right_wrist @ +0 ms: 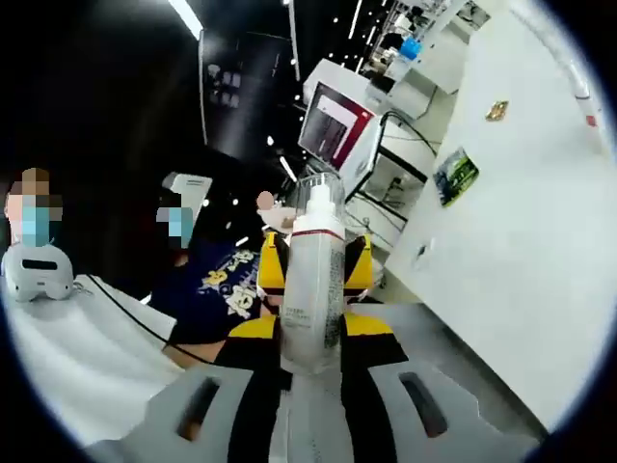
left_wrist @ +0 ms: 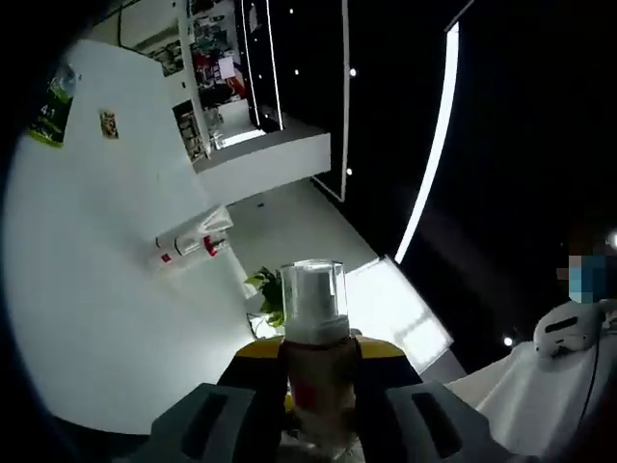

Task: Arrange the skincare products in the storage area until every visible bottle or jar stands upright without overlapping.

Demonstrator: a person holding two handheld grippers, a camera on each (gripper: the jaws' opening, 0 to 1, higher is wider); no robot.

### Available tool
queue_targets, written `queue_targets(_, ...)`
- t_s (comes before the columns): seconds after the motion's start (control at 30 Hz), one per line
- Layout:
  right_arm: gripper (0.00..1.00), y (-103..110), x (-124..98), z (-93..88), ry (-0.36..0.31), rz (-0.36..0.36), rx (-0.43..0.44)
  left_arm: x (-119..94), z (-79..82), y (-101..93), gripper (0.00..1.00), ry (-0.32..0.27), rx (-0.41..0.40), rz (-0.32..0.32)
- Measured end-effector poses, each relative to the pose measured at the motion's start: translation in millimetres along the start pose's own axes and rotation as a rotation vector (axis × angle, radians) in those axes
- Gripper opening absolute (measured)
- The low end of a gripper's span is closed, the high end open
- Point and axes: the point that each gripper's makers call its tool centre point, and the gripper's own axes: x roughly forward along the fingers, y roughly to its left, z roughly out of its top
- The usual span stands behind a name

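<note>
In the left gripper view my left gripper (left_wrist: 316, 371) is shut on a beige bottle (left_wrist: 318, 362) with a red label and a clear square cap (left_wrist: 313, 289). The bottle stands up between the yellow and black jaws and is lifted off any surface. In the right gripper view my right gripper (right_wrist: 313, 289) is shut on a tall white pump bottle (right_wrist: 310, 289) with a red band under its clear cap (right_wrist: 318, 198). That bottle also rises straight from between the jaws, held in the air.
Both views are tilted toward the room. A white wall (left_wrist: 87, 318) carries a white and red fixture (left_wrist: 188, 243), with a green plant (left_wrist: 270, 291) below it. A screen (right_wrist: 333, 125) stands by another white wall (right_wrist: 521, 251). People (right_wrist: 202, 280) sit nearby.
</note>
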Motion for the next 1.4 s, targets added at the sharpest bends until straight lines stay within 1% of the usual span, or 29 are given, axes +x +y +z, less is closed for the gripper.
queue_targets(0.07, 0.22, -6.0, 1.7, 0.5, -0.007, -0.045, -0.050, -1.7, 2.7, 5.0, 0.26, -0.013, 0.002, 0.032)
queue_targets(0.1, 0.21, -14.0, 2.6, 1.8, -0.017, -0.108, -0.082, -3.0, 6.7, 12.1, 0.25, -0.033, 0.026, 0.076)
queue_targets(0.13, 0.20, -21.8, 1.9, 2.6, -0.020, -0.170, -0.118, -6.7, 12.4, 22.3, 0.25, -0.057, 0.100, 0.146)
queue_targets(0.17, 0.19, -29.6, 0.6, 6.3, -0.019, -0.248, -0.227, -9.3, 13.5, 28.3, 0.25, -0.065, 0.101, 0.191)
queue_targets(0.2, 0.19, -31.2, 0.4, 8.0, -0.011, -0.280, -0.288, -10.1, 14.1, 32.5, 0.25, -0.072, 0.080, 0.217)
queue_targets(0.23, 0.21, -35.2, 0.0, 7.4, 0.025, -0.344, -0.357, -10.5, 16.3, 36.0, 0.25, -0.087, 0.074, 0.242)
queue_targets(0.27, 0.23, -40.0, -1.5, 9.0, 0.043, -0.402, -0.407, -11.8, 22.6, 42.2, 0.25, -0.121, 0.092, 0.299)
queue_targets(0.3, 0.25, -42.5, -1.1, 10.3, 0.063, -0.455, -0.471, -11.8, 27.9, 43.6, 0.25, -0.158, 0.086, 0.319)
queue_targets(0.37, 0.26, -43.7, 1.9, 9.2, 0.090, -0.511, -0.520, -10.7, 37.1, 45.2, 0.25, -0.243, 0.044, 0.351)
queue_targets(0.4, 0.26, -44.5, 2.0, 9.4, 0.100, -0.534, -0.543, -9.5, 35.9, 46.3, 0.25, -0.241, 0.055, 0.368)
queue_targets(0.47, 0.29, -47.6, 1.2, 13.6, 0.098, -0.592, -0.594, -6.8, 26.9, 52.0, 0.25, -0.187, 0.123, 0.440)
queue_targets(0.5, 0.30, -50.5, 0.5, 12.7, 0.119, -0.626, -0.614, -4.4, 20.2, 54.3, 0.25, -0.163, 0.151, 0.476)
queue_targets(0.53, 0.29, -54.2, -0.3, 11.6, 0.133, -0.648, -0.622, -1.8, 15.6, 53.0, 0.25, -0.152, 0.150, 0.478)
queue_targets(0.6, 0.27, -54.9, 3.3, 8.2, 0.138, -0.639, -0.616, 3.5, 11.6, 49.1, 0.25, -0.177, 0.154, 0.484)
queue_targets(0.63, 0.27, -57.0, 1.7, 7.9, 0.145, -0.653, -0.619, 4.3, 11.1, 48.8, 0.25, -0.180, 0.155, 0.493)
queue_targets(0.73, 0.25, -58.8, -5.1, 11.3, 0.124, -0.688, -0.607, 9.0, 11.4, 46.8, 0.25, -0.161, 0.189, 0.490)
queue_targets(0.8, 0.25, -59.5, -7.3, 10.7, 0.127, -0.693, -0.594, 10.3, 9.9, 48.3, 0.25, -0.149, 0.184, 0.495)
queue_targets(0.83, 0.23, -60.3, -10.0, 11.2, 0.125, -0.681, -0.570, 10.1, 8.9, 48.4, 0.25, -0.145, 0.189, 0.491)
queue_targets(0.9, 0.22, -56.1, -12.2, 13.8, 0.068, -0.615, -0.475, 10.2, 9.1, 46.3, 0.25, -0.146, 0.180, 0.474)
queue_targets(0.97, 0.21, -52.2, -16.1, 14.6, 0.037, -0.558, -0.398, 14.3, 6.5, 39.9, 0.25, -0.118, 0.201, 0.415)
queue_targets(1.03, 0.21, -47.1, -16.7, 17.4, -0.005, -0.503, -0.344, 15.9, 8.4, 34.9, 0.24, -0.121, 0.197, 0.373)
queue_targets(1.07, 0.21, -40.2, -18.9, 18.6, -0.048, -0.418, -0.243, 18.2, 7.3, 29.0, 0.23, -0.113, 0.172, 0.324)
queue_targets(1.1, 0.21, -35.9, -21.2, 19.8, -0.074, -0.361, -0.202, 18.8, 7.7, 26.6, 0.23, -0.108, 0.179, 0.303)
queue_targets(1.2, 0.21, -22.7, -26.3, 18.2, -0.099, -0.217, -0.077, 23.8, 0.6, 11.9, 0.23, -0.061, 0.152, 0.205)
queue_targets(1.23, 0.20, -19.6, -29.6, 20.3, -0.115, -0.185, -0.065, 24.5, 1.4, 10.4, 0.24, -0.066, 0.142, 0.187)
queue_targets(1.27, 0.21, -11.9, -32.0, 16.9, -0.100, -0.120, -0.041, 26.1, -2.8, 4.7, 0.24, -0.041, 0.119, 0.136)
queue_targets(1.3, 0.20, -8.2, -34.0, 15.3, -0.092, -0.089, -0.008, 26.7, -5.9, 1.5, 0.24, -0.024, 0.087, 0.109)
queue_targets(1.33, 0.21, -6.2, -36.0, 16.0, -0.097, -0.066, -0.014, 27.4, -6.6, 0.1, 0.25, -0.020, 0.081, 0.091)
queue_targets(1.4, 0.21, 2.6, -36.7, 11.7, -0.069, 0.007, 0.020, 29.3, -12.1, -6.1, 0.26, 0.010, 0.059, 0.040)
